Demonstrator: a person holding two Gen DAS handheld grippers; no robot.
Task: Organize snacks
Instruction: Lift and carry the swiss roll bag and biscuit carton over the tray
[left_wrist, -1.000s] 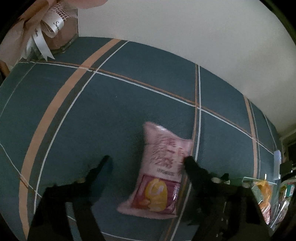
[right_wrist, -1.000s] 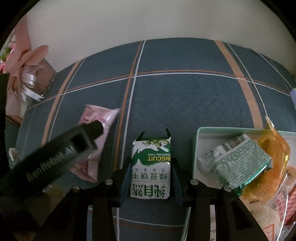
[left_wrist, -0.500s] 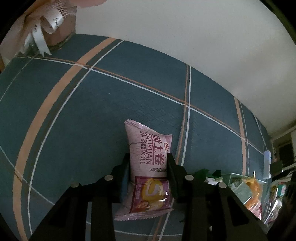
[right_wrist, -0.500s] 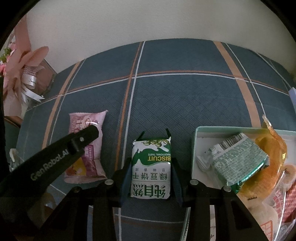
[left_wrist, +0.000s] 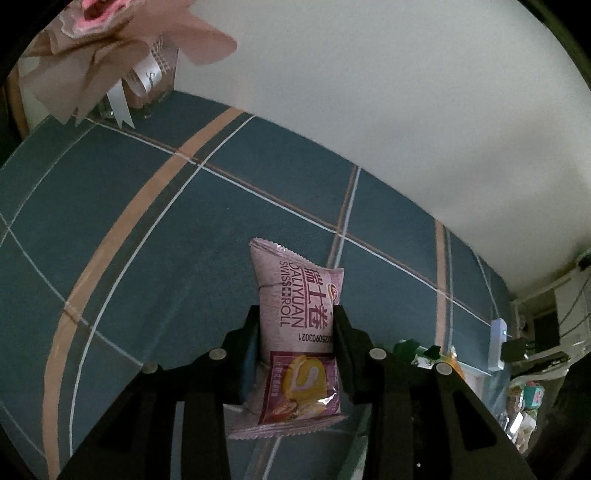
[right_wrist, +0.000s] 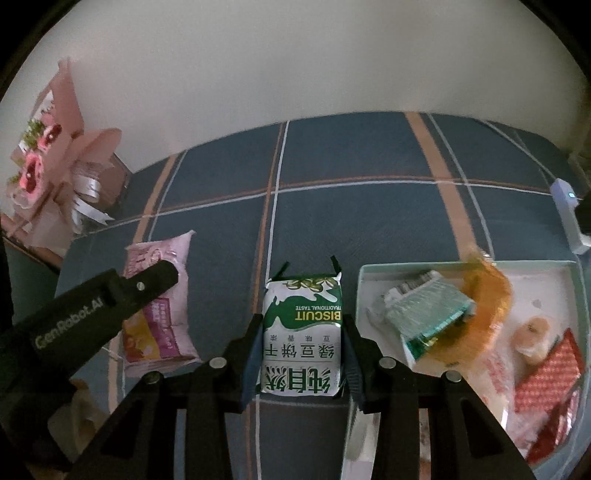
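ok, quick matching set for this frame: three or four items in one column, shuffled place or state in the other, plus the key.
1. pink Swiss roll pack
2. green biscuit pack
3. orange wrapper
4. bouquet

A. in the pale tray
B. clamped in the left gripper
C. far left corner, by the wall
D. clamped in the right gripper

Pairs: 1-B, 2-D, 3-A, 4-C

Both views are taken from just behind the jaws, angled steeply down at the blue plaid tablecloth (left_wrist: 147, 229) and close to it. The pink Swiss roll packet (left_wrist: 295, 332), seen between the left jaws, is shared, left of the right jaws.
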